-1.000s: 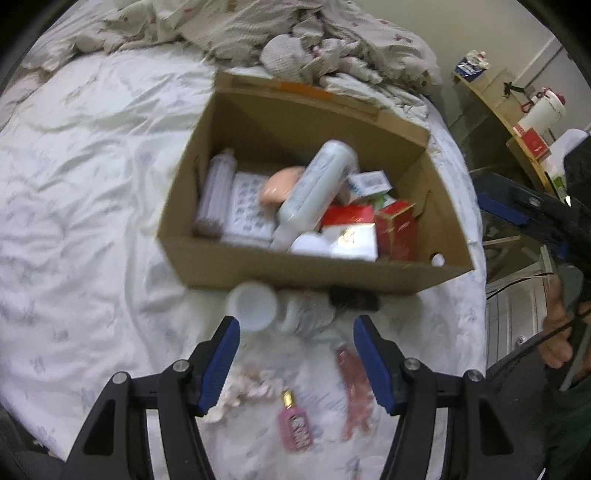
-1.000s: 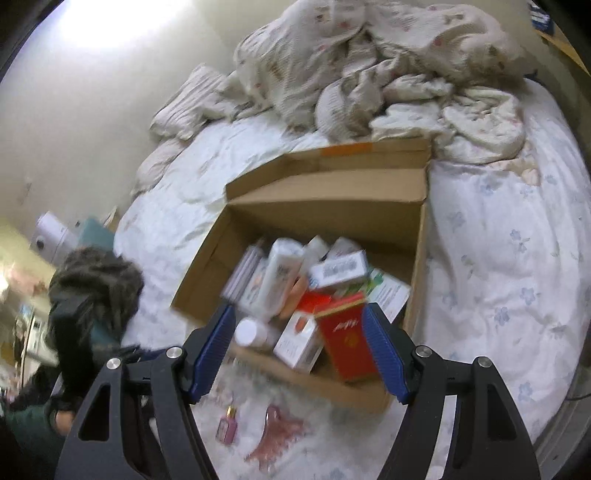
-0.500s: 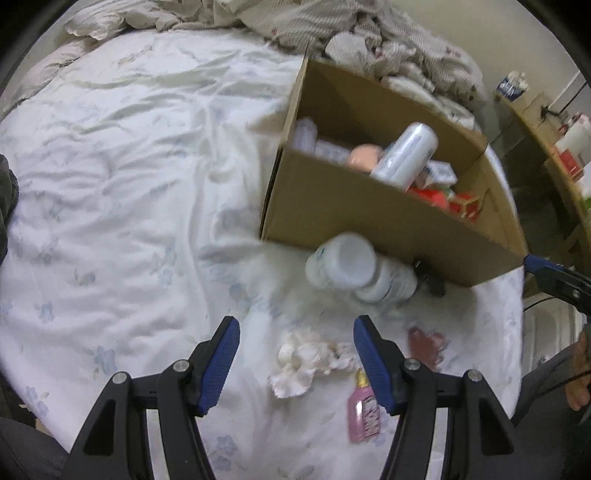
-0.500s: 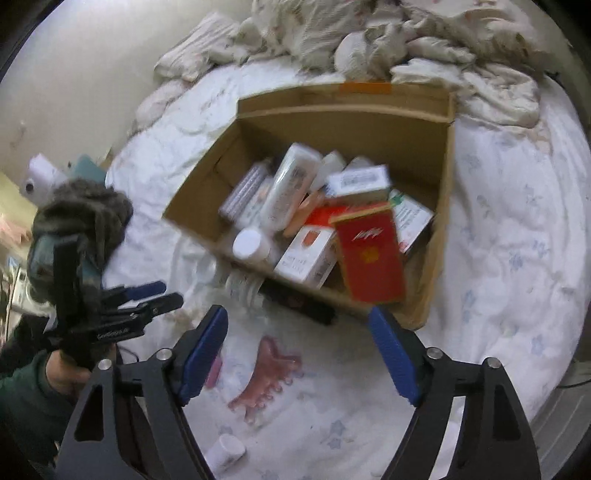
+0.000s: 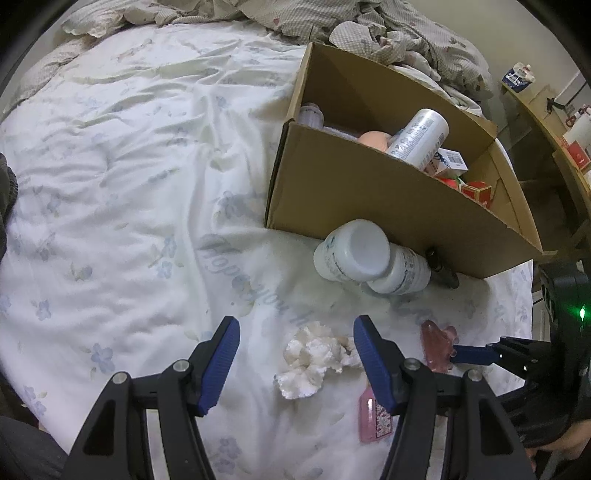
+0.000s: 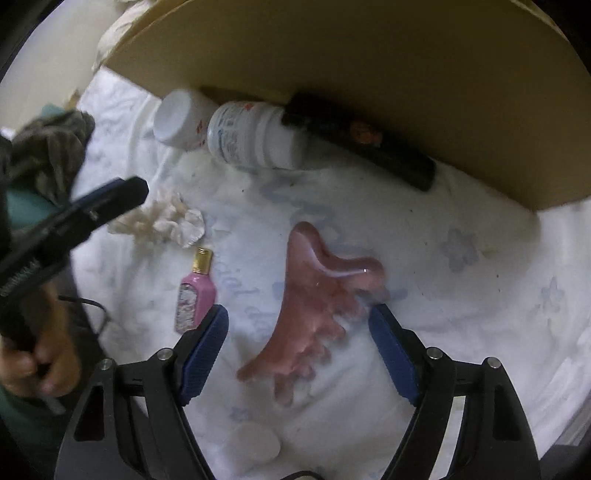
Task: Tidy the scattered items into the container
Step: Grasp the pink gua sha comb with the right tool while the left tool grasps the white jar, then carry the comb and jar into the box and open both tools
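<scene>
A cardboard box with several bottles and cartons in it stands on the bed; its wall fills the top of the right wrist view. Two white bottles and a black tube lie against it. A crumpled white tissue lies between the fingers of my open left gripper. A pink comb-shaped massager lies between the fingers of my open right gripper, which is low over it. A small pink perfume bottle lies beside it.
The white floral sheet covers the bed. A rumpled duvet is piled behind the box. A wooden shelf stands off the bed's right edge. A small white round lid lies near my right gripper.
My right gripper dropped from above the box down to the sheet, over the pink massager. My left gripper pulled back and down, so the tissue now lies between its fingers.
</scene>
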{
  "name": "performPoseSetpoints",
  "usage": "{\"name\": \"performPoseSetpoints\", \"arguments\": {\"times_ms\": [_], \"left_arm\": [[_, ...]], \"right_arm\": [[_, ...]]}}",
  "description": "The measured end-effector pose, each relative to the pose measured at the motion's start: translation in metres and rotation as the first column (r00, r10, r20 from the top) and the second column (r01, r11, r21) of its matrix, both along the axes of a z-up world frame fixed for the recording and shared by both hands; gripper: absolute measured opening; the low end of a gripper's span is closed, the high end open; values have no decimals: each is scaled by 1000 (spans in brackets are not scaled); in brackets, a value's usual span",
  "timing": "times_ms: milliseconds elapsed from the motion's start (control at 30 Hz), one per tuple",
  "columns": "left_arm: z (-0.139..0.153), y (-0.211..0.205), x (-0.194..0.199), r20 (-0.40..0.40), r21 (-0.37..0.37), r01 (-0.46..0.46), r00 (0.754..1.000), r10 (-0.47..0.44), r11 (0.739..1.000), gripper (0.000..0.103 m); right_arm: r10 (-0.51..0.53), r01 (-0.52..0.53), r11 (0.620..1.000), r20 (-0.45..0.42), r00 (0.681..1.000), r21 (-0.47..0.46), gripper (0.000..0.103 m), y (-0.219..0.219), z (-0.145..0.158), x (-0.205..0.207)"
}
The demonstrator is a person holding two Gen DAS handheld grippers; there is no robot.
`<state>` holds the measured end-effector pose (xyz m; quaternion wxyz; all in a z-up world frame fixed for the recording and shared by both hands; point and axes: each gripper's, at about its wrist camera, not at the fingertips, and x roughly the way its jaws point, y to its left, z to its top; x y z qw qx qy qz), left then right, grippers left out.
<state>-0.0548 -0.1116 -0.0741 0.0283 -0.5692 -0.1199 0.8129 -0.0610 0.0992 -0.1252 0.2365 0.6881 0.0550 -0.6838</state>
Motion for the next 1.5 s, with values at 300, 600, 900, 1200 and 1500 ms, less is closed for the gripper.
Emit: {"name": "performPoseSetpoints", "arguments": {"times_ms": [300,600,900,1200,1500], "left_arm": [[5,-1,2,-24,28,5,1000,-4,1000,65],[20,28,-21,-107,18,150,983,-147,989,65],[-5,20,-52,-22,29,61,998,-60,998,47],[9,0,-36,-12,45,40,999,-39,998,40],[80,-1,-11,-171,14,15,985,-12,1000,40]], "right_arm": [[7,-7,1000,-134,991,4,47,16,7,6],[-68,46,989,-163,984,-138,47,35,33,-2],[-88,54,981,-179,980,-186,47,36,49,-2],[-101,43,960,-198,975,-277,47,39,73,-4],[-149,12,903,-288,946,-429,47,58,140,-23]]}}
